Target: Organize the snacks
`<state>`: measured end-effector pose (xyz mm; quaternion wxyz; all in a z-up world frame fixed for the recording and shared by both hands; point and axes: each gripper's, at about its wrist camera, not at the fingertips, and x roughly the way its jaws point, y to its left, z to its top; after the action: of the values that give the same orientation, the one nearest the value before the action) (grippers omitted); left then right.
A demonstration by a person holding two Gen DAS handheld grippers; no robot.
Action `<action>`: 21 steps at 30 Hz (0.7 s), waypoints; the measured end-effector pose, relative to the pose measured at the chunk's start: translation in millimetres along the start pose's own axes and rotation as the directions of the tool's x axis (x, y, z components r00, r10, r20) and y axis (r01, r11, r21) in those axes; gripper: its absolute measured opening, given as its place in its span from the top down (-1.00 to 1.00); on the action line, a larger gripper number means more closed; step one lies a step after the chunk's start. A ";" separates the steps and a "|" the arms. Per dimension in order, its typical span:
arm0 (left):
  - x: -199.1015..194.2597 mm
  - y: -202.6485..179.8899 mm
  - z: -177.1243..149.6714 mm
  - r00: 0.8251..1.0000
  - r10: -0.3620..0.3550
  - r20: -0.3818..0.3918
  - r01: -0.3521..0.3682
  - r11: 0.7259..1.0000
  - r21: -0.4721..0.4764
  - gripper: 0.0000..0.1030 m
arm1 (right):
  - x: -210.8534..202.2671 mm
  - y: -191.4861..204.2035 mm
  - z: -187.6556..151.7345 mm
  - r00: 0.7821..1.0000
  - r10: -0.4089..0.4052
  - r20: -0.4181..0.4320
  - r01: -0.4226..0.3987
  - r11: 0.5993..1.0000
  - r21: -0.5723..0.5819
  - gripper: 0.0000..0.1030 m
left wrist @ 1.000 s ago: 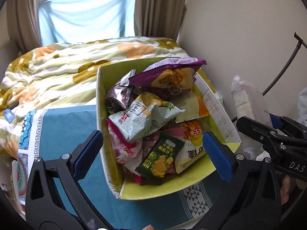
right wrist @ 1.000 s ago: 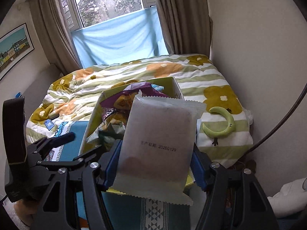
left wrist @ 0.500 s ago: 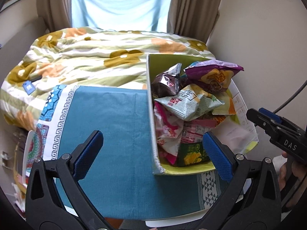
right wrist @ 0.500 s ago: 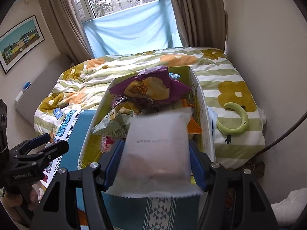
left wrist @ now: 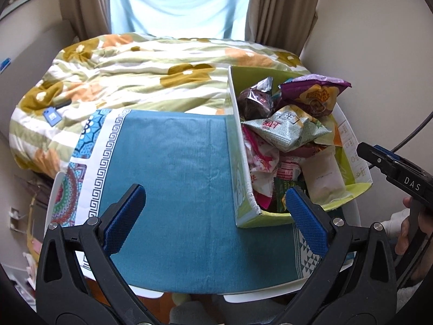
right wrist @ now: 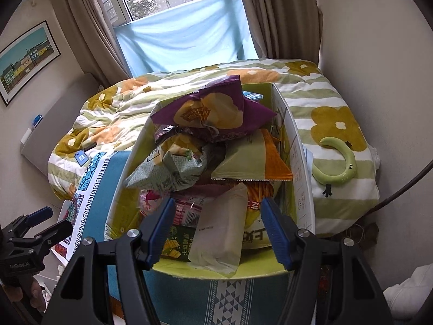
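- The right gripper [left wrist: 379, 159] body carries the letters "DAS"; the left gripper [right wrist: 40, 222], at the right wrist view's left edge, reads "GeoRobot.AI". The white snack packet [right wrist: 219, 233] bears one small printed line, too fine to read.
- A green and white cardboard box [left wrist: 238, 178] holds the snacks, with small printed panels on its right wall.
- The box stands on a teal tablecloth [left wrist: 167, 178] with a white key-pattern border, spread over a white table. Behind lies a bed under a flowered duvet [left wrist: 140, 75], then beige curtains and a window half covered by pale blue cloth. A framed picture [right wrist: 27, 59] of coloured houses hangs on the wall; a green neck fan [right wrist: 341, 165] rests on the duvet.
- The white packet lies in the box's near end, leaning against other packs. A purple chip bag [right wrist: 216, 111] tops the heap above a pale green bag [right wrist: 173, 170].
- Right claw: spread wide, released, fingers either side of the white packet without touching it.
- Left claw: spread wide, empty, over the tablecloth beside the box.
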<state>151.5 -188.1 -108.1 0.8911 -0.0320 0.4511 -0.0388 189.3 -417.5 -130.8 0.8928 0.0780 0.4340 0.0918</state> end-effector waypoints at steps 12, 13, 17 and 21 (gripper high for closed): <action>-117.8 54.4 7.3 0.971 -0.034 0.238 0.017 0.997 0.075 -0.99 | -96.5 86.1 -6.8 0.968 -0.109 0.227 0.116 0.993 -0.017 -0.72; -127.7 60.9 4.0 0.966 -0.033 0.256 0.014 0.997 0.076 -0.99 | -104.3 95.0 -10.4 0.962 -0.117 0.245 0.126 0.992 -0.020 -0.82; -161.3 86.5 -13.3 0.949 0.002 0.316 -0.024 0.997 0.067 -0.99 | -131.2 130.0 -27.3 0.946 -0.150 0.286 0.161 0.987 -0.016 -0.88; -181.6 106.8 -33.3 0.941 0.009 0.338 -0.031 0.998 0.058 -0.99 | -147.6 158.3 -46.3 0.935 -0.173 0.310 0.191 0.981 -0.028 -0.90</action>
<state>21.8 -64.8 7.9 0.9561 -0.0057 0.2906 -0.0377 48.0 -295.2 -12.1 0.9557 0.0251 0.2931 0.0080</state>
